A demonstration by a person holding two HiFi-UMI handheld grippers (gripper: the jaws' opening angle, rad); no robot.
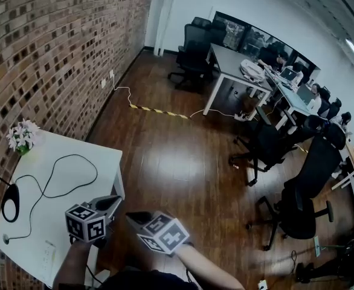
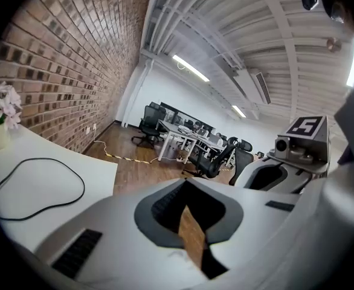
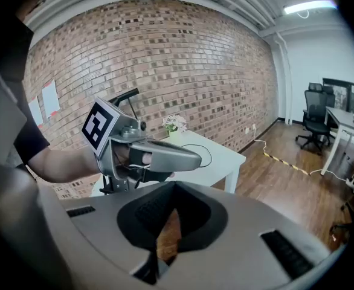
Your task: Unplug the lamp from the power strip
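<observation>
Approach phase. Nearest the person, the left gripper (image 1: 112, 203) and the right gripper (image 1: 135, 217) are side by side at the front corner of the white desk (image 1: 98, 162). Each is clenched on nothing, with only floor showing through the slit between its jaws. Left of the left gripper, and slightly nearer the person, a pale block lies on the desk, taken here to be the power strip (image 1: 47, 254). Farther left is the black lamp (image 1: 9, 202). Its cord (image 1: 74, 157) loops ahead and to the left of the gripper, then runs back to a small end piece (image 1: 6, 239) beside the strip. Whether that piece is the plug cannot be told. A vase of flowers (image 1: 22, 136) marks the far left corner, and office chairs (image 1: 267, 144) stand well beyond to the right. The step probably requires swinging both grippers left over the strip and releasing one pair of jaws before arrival. That gripper should grip the plug body, not the cord. The other should press the strip down so it does not lift as the plug is pulled straight out.
</observation>
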